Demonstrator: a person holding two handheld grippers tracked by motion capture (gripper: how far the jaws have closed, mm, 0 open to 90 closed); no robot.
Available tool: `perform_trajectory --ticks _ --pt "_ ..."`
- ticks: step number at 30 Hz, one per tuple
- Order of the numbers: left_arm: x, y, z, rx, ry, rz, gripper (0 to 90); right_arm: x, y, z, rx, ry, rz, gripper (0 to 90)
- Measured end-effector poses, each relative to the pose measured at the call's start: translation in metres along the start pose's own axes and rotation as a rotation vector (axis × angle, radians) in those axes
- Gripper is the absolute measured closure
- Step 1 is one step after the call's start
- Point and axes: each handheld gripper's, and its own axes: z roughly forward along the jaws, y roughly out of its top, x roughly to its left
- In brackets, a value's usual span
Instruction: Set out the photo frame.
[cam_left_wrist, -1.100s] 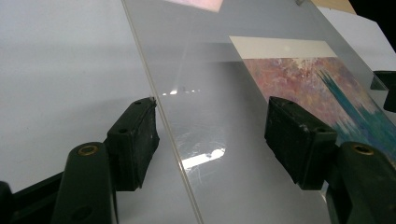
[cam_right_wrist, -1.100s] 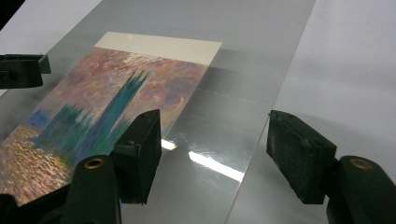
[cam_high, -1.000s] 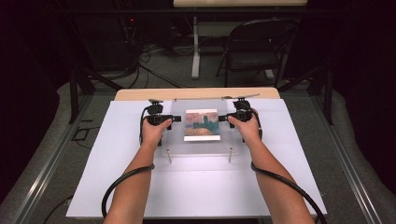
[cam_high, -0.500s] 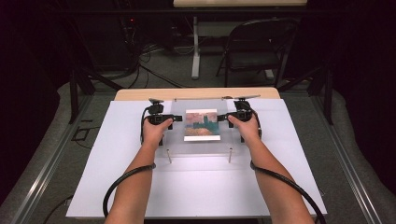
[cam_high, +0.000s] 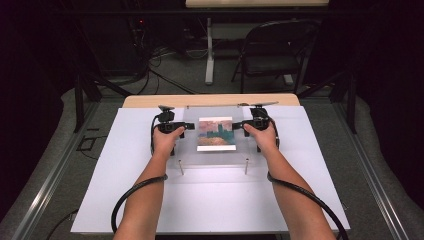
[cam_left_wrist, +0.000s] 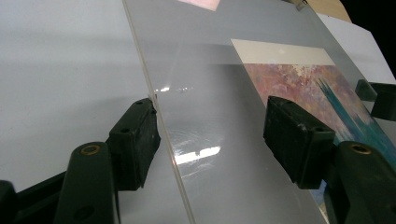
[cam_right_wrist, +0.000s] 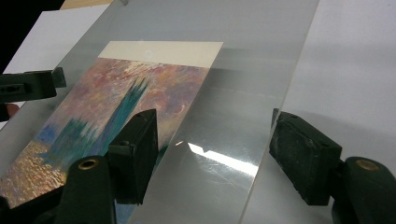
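A white board is covering the desk; a folding chair is standing in the dark room behind. A clear acrylic sheet is lying centrally over a painted print. I am holding the left hand-held gripper and right hand-held gripper open, straddling the sheet's side edges; the left jaws have just been closing. Bare board is lying all around.

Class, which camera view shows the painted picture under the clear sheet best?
The high view: the whole picture lies there, all four edges visible. The right gripper view shows most of it, slanted, one jaw in front; the left gripper view shows one corner.
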Motion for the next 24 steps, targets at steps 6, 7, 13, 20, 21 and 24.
perform_trajectory --ticks 6,7,13,20,21,24 --pt "0.0008 0.0010 0.0001 -0.002 0.001 -0.015 38.8 -0.0001 0.0006 -0.0006 0.001 -0.003 -0.001 33.5" --pt "0.0009 0.0012 -0.0001 0.000 0.001 -0.019 39.3 -0.0001 0.0006 -0.0005 -0.002 -0.004 -0.001 33.5" --pt "0.0004 0.0012 -0.0005 -0.007 0.001 -0.025 40.0 0.0004 0.0010 -0.0013 0.002 -0.009 -0.010 33.6" --pt "0.0003 0.0018 -0.0022 -0.011 0.002 -0.038 42.6 0.0015 0.0015 -0.0027 0.003 -0.015 -0.006 34.4" --pt "0.0002 0.0021 -0.0026 -0.008 0.001 -0.037 42.6 0.0017 0.0015 -0.0028 0.002 -0.015 -0.006 34.5" --pt "0.0004 0.0025 -0.0034 -0.008 0.000 -0.039 43.0 0.0030 0.0018 -0.0030 0.001 -0.020 -0.003 34.6"
